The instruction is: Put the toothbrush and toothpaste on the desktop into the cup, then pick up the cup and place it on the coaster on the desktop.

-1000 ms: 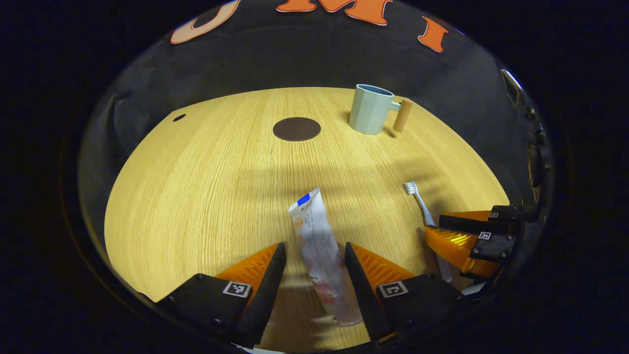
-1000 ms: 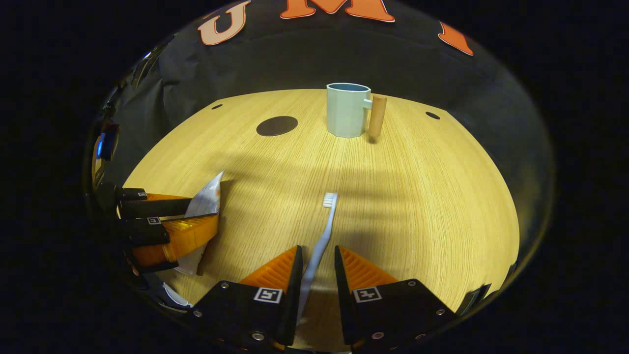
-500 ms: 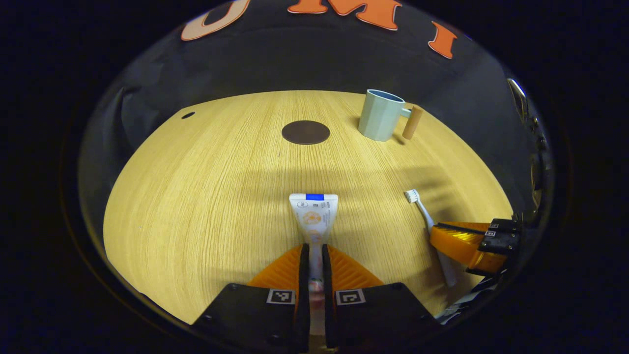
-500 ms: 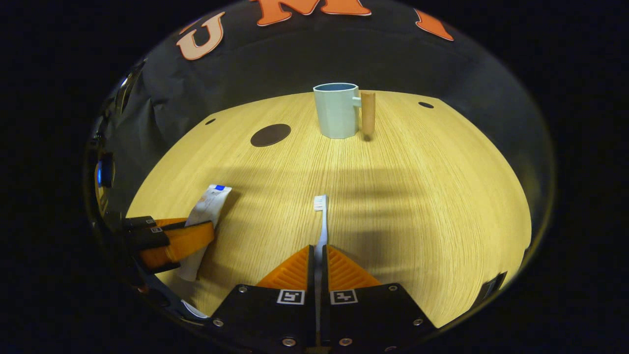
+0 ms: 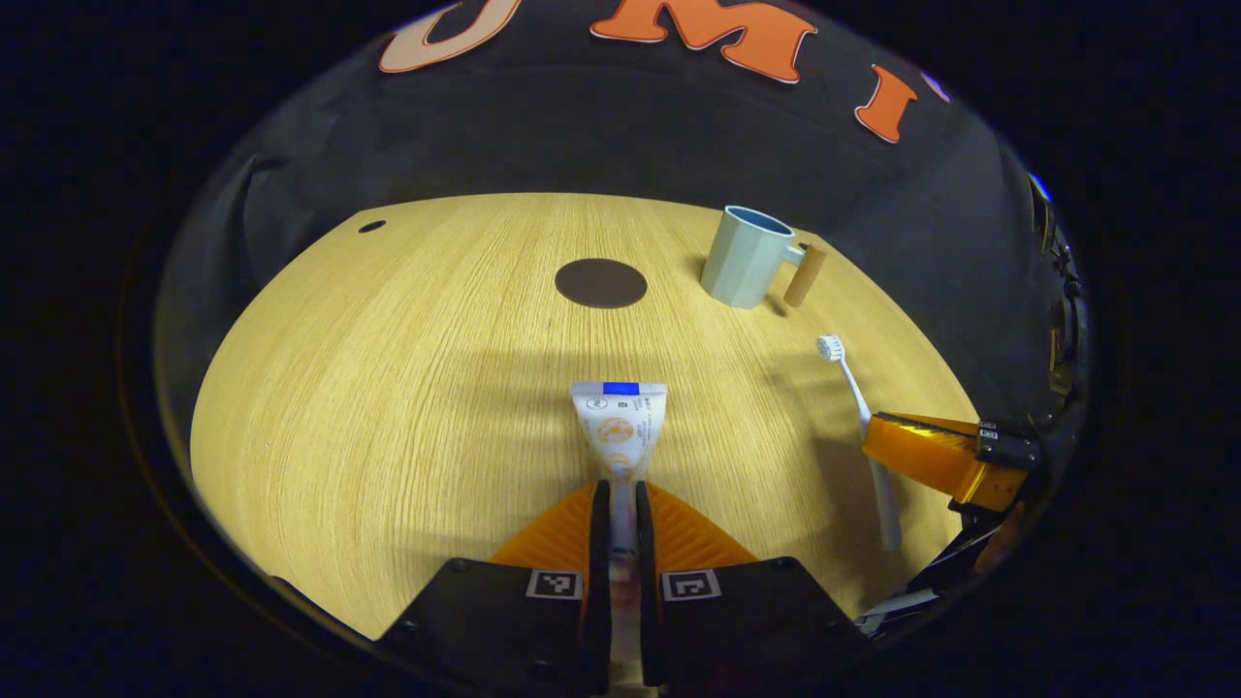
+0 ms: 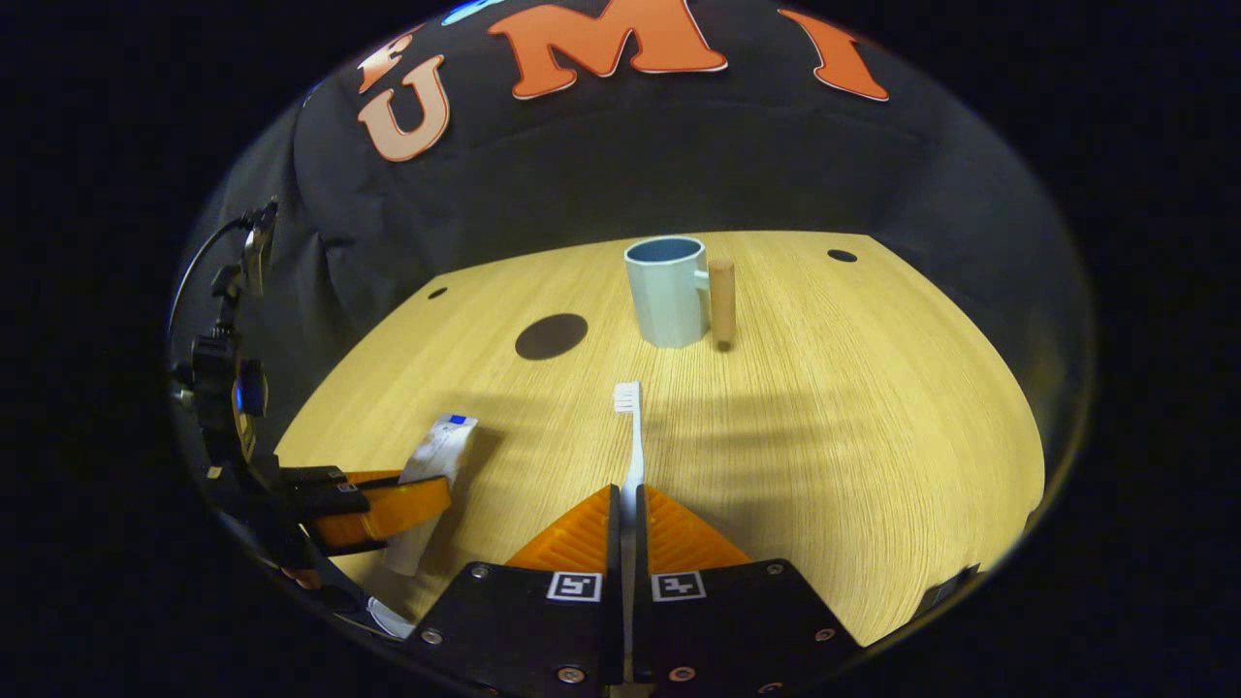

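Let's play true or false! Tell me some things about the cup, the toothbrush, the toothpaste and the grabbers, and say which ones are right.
1. The left gripper is shut on the toothpaste. True.
2. The toothbrush is already inside the cup. False: the right gripper pinches its handle, and the bristle end points toward the cup.
3. The cup stands on the coaster. False: it stands on the wooden desktop, beside the dark round coaster.
4. The cup is upright with its open mouth up. True.
5. The cup's handle is blue like its body. False: the handle is a tan, wood-coloured peg.
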Motion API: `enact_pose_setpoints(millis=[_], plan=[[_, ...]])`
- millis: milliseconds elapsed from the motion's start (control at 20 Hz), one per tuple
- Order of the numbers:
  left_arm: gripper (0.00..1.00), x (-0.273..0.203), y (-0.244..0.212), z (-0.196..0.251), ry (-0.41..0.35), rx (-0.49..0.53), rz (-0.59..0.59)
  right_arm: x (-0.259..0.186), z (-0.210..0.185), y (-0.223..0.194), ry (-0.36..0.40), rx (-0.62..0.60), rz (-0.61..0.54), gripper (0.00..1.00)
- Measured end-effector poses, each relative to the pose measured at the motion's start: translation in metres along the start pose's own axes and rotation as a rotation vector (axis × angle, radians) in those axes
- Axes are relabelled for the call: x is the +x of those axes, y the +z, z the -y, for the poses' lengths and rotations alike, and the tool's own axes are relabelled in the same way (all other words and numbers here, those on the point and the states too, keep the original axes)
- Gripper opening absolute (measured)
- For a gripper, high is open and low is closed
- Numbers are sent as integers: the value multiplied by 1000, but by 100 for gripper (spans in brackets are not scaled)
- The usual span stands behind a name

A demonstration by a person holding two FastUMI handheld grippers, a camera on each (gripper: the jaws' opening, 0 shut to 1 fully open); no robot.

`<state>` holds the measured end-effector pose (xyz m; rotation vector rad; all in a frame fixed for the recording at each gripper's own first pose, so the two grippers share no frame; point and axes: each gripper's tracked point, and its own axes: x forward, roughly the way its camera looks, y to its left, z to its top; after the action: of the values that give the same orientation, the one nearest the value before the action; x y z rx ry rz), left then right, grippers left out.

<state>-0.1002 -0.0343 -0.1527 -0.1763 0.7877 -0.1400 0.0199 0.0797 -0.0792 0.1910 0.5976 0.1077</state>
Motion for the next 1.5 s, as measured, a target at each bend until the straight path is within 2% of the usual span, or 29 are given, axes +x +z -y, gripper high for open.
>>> enact_pose_setpoints(millis=[150,450,600,750,950,1100,1350,1500], plan=[[16,-11,16,-16,44,19,64,-4,1,34,20,-5,99,5],[16,-15,34,-13,39,10,134,-1,6,99,41,-29,256,4],[16,-16,40,-18,42,28,152,7,-3,133,84,-40,361,4],[16,-19,41,-18,46,38,178,21,0,145,89,-46,398,4],[14,-23,42,-19,45,42,205,34,-13,164,181,13,432,4],[17,-28,44,-20,34,45,217,38,-13,187,194,15,491,4],[16,-28,43,-21,38,27,238,40,-14,227,237,19,624,4],[16,-27,42,-22,44,16,249,50,-7,240,237,25,680,4]])
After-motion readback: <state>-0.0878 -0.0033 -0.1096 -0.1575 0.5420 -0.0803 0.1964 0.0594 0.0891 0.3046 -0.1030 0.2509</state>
